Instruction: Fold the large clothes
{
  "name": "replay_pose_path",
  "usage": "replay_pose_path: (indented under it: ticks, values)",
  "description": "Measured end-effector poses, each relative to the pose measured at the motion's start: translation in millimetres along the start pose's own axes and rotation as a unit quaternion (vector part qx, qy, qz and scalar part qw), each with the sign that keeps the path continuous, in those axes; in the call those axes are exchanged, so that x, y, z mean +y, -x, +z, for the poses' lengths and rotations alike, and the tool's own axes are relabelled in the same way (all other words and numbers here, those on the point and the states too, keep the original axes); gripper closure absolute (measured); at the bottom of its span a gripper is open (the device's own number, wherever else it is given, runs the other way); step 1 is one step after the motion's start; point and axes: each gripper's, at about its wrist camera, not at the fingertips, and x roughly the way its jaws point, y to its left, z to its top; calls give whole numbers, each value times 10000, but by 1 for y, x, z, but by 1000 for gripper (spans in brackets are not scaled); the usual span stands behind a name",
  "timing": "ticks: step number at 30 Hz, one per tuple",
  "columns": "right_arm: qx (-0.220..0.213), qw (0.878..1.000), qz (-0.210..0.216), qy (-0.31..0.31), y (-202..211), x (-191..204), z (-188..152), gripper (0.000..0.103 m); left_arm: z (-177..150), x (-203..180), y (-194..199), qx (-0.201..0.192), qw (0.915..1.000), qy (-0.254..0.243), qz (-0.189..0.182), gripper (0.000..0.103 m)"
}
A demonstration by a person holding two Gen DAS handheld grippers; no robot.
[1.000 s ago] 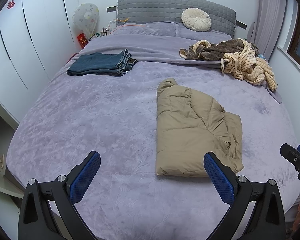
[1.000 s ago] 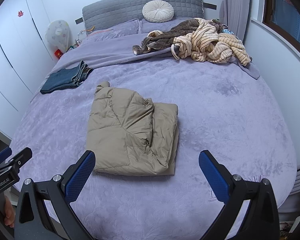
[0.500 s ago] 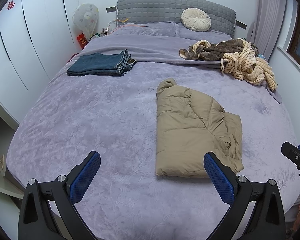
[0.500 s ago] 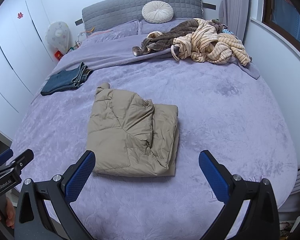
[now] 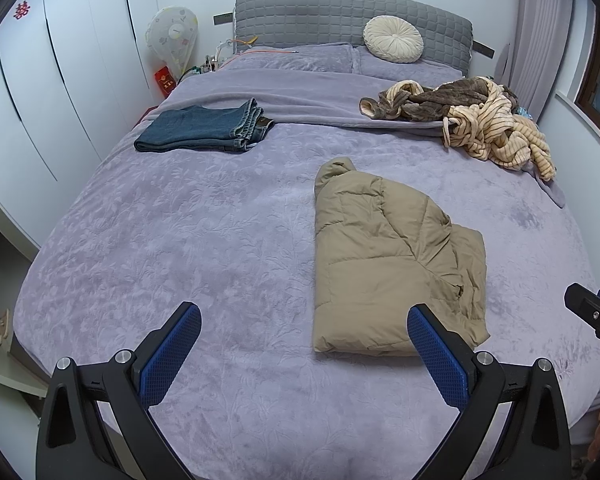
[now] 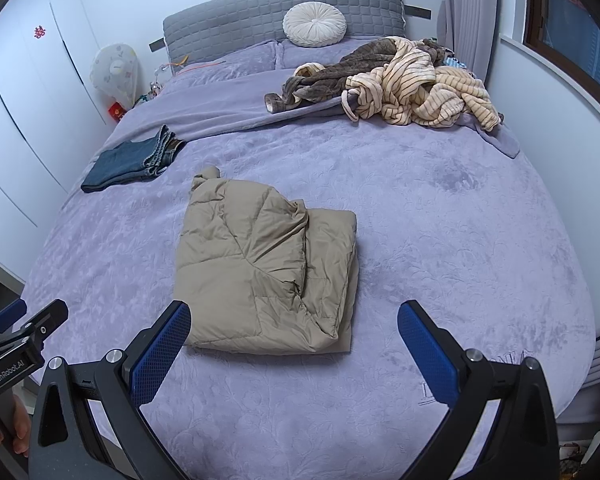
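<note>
A tan puffer jacket (image 5: 388, 264) lies folded in a rough rectangle on the purple bed (image 5: 204, 232); it also shows in the right wrist view (image 6: 268, 272). My left gripper (image 5: 304, 332) is open and empty, held above the bed's near edge, left of the jacket's near end. My right gripper (image 6: 294, 328) is open and empty, just short of the jacket's near edge. Folded blue jeans (image 5: 204, 130) lie at the far left. A heap of unfolded striped and brown clothes (image 5: 476, 120) lies at the far right.
A round cream cushion (image 5: 394, 38) leans on the grey headboard (image 5: 324, 16). White wardrobe doors (image 5: 40, 80) line the left side. A fan (image 5: 172, 40) stands by the bed's head. A curtain (image 5: 536, 32) and a white wall close the right side.
The right gripper's view has shifted very slightly; the jacket and other clothes lie as before. Both grippers stay open and empty.
</note>
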Motion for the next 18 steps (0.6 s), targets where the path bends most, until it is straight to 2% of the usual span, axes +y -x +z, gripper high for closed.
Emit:
replay_pose_path:
  ticks: [18]
  values:
    - [12, 10000, -5, -16, 0, 1, -1, 0, 1, 0, -2, -13, 10000, -3, -31, 0]
